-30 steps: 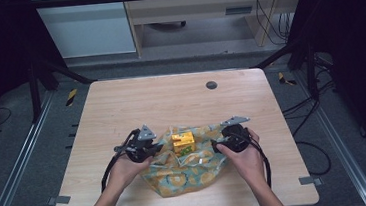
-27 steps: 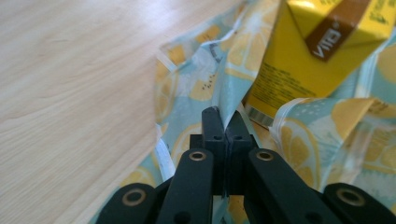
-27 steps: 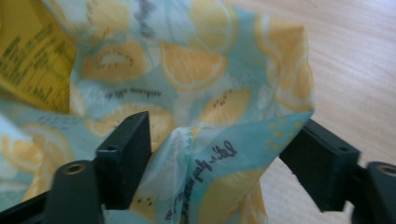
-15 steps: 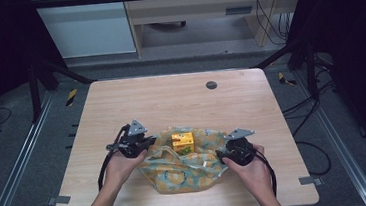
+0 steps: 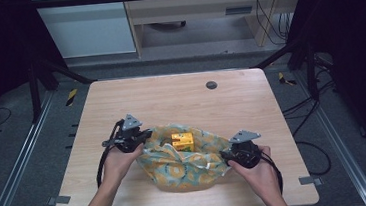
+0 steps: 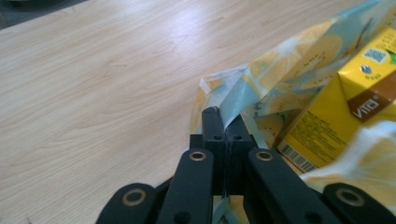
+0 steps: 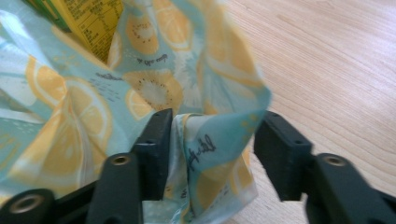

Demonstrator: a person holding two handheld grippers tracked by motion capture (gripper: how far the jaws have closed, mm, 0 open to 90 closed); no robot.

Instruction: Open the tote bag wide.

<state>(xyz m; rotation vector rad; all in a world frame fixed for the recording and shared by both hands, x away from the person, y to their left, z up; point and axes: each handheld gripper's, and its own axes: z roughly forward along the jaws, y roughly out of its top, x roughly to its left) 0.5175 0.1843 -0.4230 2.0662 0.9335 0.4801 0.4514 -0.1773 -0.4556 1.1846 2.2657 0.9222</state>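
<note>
The right tongs [image 7: 210, 135] have shifted outward along the bag [image 5: 186, 165] and now stand spread around a fold of its rim. The left tongs [image 6: 223, 126] remain pinched on the opposite rim. The bag rests at the table's [image 5: 170, 99] near edge, carton [image 5: 182, 141] inside; the right side needs regripping.

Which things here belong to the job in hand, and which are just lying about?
In the job:
- lemon-print bag
- yellow carton inside it
- left gripper, shut on the bag's edge
- right gripper, open around the bag's edge

Lying about:
- dark round grommet in the table
</note>
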